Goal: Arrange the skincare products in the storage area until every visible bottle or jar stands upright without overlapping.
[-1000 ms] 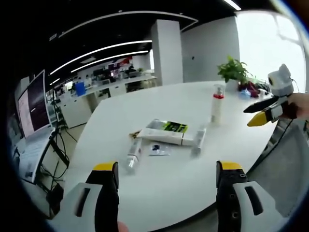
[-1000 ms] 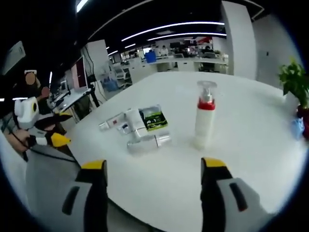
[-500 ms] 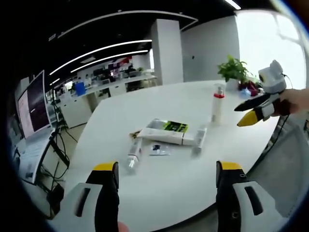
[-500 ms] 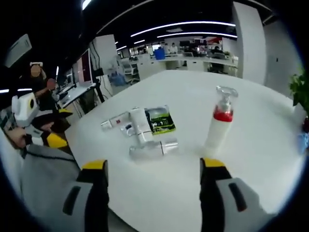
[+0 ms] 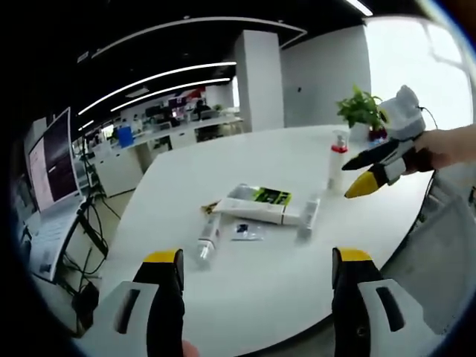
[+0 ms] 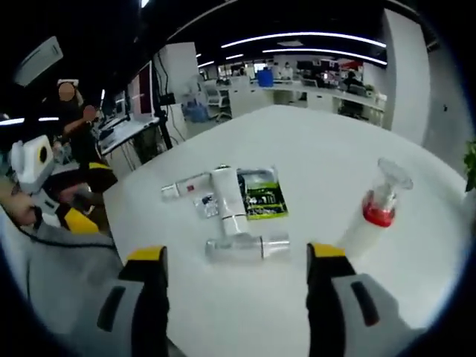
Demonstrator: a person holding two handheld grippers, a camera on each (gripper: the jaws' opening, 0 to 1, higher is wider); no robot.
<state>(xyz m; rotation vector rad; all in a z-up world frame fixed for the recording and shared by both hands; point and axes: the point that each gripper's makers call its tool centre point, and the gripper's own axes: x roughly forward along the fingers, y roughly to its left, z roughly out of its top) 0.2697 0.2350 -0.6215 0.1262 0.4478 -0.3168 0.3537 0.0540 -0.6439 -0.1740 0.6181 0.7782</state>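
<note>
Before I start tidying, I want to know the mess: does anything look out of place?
Yes: three tubes lie flat around a green-labelled packet mid-table. The pump bottle alone stands upright.

1 pump btl (image 6: pixel 372 221), 3 tubes (image 6: pixel 227 200), 1 box (image 6: pixel 264 199), 1 sachet (image 5: pixel 245 230)

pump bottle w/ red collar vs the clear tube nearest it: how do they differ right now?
Pose: the white pump bottle with the red collar stands upright; the clear silver-capped tube lies flat on its side.
Look: the bottle is opaque white, the tube see-through.
Top: pump head versus plain cap.
Shared: both rest on the white table, ungripped.
</note>
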